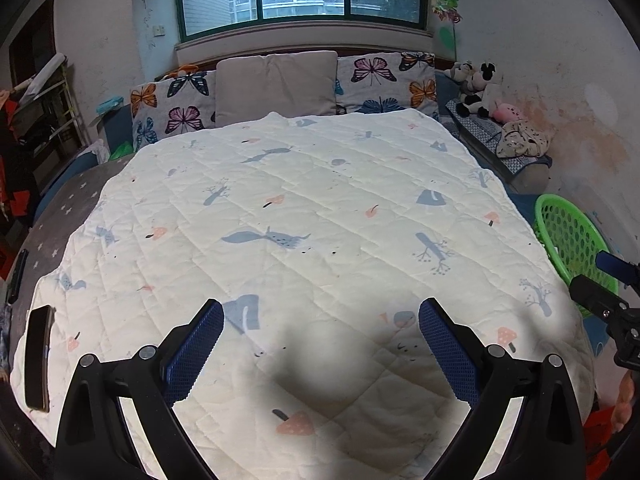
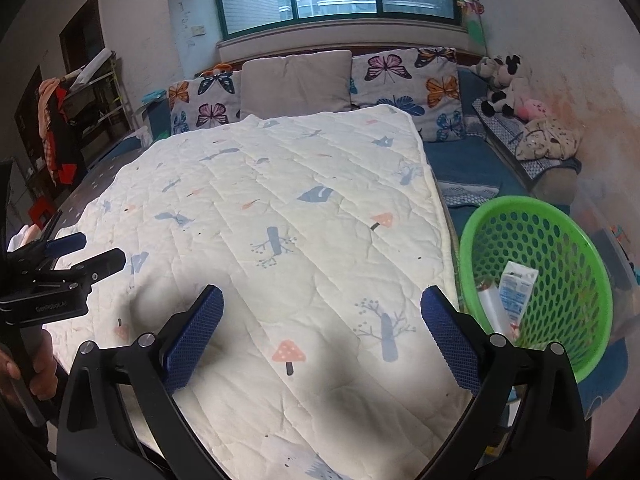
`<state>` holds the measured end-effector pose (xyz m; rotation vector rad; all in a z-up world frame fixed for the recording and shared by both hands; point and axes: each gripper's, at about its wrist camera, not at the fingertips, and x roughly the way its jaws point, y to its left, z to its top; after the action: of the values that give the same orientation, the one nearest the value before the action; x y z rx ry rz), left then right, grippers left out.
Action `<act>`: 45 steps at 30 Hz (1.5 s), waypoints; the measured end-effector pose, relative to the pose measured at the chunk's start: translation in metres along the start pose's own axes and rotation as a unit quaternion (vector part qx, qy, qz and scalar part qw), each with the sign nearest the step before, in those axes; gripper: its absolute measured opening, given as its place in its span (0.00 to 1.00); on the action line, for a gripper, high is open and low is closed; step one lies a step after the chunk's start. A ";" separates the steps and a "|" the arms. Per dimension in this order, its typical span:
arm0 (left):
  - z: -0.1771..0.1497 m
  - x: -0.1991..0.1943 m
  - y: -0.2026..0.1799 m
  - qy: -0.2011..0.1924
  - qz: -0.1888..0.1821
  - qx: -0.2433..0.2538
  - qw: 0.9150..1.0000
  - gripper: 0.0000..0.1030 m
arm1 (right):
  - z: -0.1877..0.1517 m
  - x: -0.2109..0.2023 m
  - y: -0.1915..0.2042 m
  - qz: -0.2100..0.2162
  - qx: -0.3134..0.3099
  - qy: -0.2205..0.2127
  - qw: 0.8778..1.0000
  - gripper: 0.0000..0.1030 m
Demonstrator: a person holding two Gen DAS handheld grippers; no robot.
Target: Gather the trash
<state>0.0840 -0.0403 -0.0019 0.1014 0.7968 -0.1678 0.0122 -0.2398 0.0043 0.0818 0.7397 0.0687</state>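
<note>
A green mesh basket (image 2: pixel 560 248) stands on the blue sheet at the right side of the bed. In it lie a white and blue carton (image 2: pixel 514 292) and other pale trash that I cannot make out. My right gripper (image 2: pixel 322 294) is open and empty above the white printed quilt (image 2: pixel 280 184), just left of the basket. My left gripper (image 1: pixel 321 308) is open and empty over the near part of the quilt (image 1: pixel 300 184). In the left wrist view the basket (image 1: pixel 576 240) shows at the right edge, with the right gripper (image 1: pixel 600 276) in front of it.
A dark phone (image 1: pixel 38 360) lies on the quilt's near left corner, and a slim black object (image 1: pixel 18 276) lies beyond it. Butterfly pillows (image 2: pixel 404 76) and a grey cushion (image 2: pixel 296 80) line the headboard. Plush toys (image 2: pixel 500 84) sit at the far right. A hand (image 2: pixel 40 372) holds the left gripper (image 2: pixel 96 250).
</note>
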 end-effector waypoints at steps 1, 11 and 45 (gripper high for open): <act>0.000 0.000 0.001 0.000 0.001 -0.001 1.000 0.92 | 0.000 0.001 0.001 0.001 0.000 0.001 1.000 0.95; -0.006 0.000 0.010 0.004 0.014 -0.008 1.000 0.92 | 0.000 0.006 0.002 0.003 -0.001 0.004 1.000 0.95; -0.011 -0.003 0.014 0.004 0.030 -0.012 0.999 0.92 | -0.003 0.012 0.004 0.009 0.003 0.008 1.000 0.96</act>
<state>0.0767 -0.0242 -0.0069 0.1021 0.8027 -0.1013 0.0193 -0.2345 -0.0057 0.0931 0.7561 0.0847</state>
